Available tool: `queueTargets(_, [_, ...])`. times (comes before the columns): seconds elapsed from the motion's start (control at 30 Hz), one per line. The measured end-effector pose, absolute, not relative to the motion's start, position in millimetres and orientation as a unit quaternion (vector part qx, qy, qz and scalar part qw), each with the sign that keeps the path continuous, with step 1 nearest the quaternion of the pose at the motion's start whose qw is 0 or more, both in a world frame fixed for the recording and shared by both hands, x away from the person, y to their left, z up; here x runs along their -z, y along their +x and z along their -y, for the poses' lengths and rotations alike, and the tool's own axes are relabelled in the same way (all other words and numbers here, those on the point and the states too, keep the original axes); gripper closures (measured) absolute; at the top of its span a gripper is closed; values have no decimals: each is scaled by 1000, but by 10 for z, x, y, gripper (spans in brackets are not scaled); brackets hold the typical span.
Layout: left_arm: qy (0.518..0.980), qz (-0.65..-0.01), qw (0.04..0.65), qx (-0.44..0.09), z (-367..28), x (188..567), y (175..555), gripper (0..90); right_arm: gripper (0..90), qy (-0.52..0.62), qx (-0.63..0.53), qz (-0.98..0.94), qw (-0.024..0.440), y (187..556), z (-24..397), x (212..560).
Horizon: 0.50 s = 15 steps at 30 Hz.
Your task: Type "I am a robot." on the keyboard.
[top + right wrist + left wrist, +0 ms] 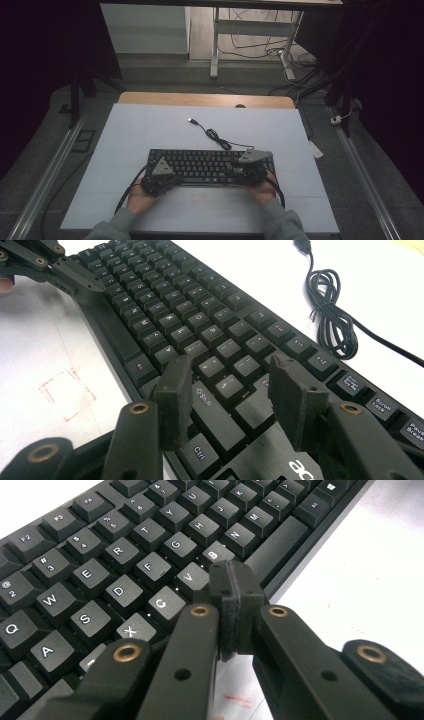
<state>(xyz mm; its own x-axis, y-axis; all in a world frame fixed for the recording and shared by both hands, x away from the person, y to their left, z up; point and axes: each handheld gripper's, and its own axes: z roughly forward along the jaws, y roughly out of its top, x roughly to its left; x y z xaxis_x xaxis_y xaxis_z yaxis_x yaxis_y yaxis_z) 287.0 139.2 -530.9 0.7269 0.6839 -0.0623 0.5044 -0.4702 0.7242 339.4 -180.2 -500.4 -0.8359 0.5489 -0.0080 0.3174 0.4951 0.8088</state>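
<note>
- The keyboard lies flat near the person's edge of the white tabletop; all places below are told from it.
- Both forearms come in low from the near side, sleeves cut off at the bottom of the high view, with 1 hand behind each hand-held gripper.
- The left hand-held gripper sits at the keyboard's near-left corner, tilted down toward the keys. Its jaws are clenched together with nothing between them, the tips over the V and B keys; whether they touch a key I cannot tell.
- The right hand-held gripper sits at the keyboard's near-right end, jaws parted and released, straddling the Shift key region without pinching anything.
- The keyboard's cable runs off its far edge in a loose coil, its USB plug lying beyond on the tabletop.
- In the high view, the hand-held grippers hide keys beneath them, and the dim light makes key legends unreadable.
</note>
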Motion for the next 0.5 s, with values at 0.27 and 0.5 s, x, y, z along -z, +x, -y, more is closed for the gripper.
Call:
queueTargets(0.27, [823,-359,418,-139,-1506,5182,2825,884,524,254,-434,-854,135,3402,1814,5001])
queueTargets(0.5, [800,-392,428,-149,-1673,5129,2833,706,524,253,-435,-853,137,3397,1814,4994])
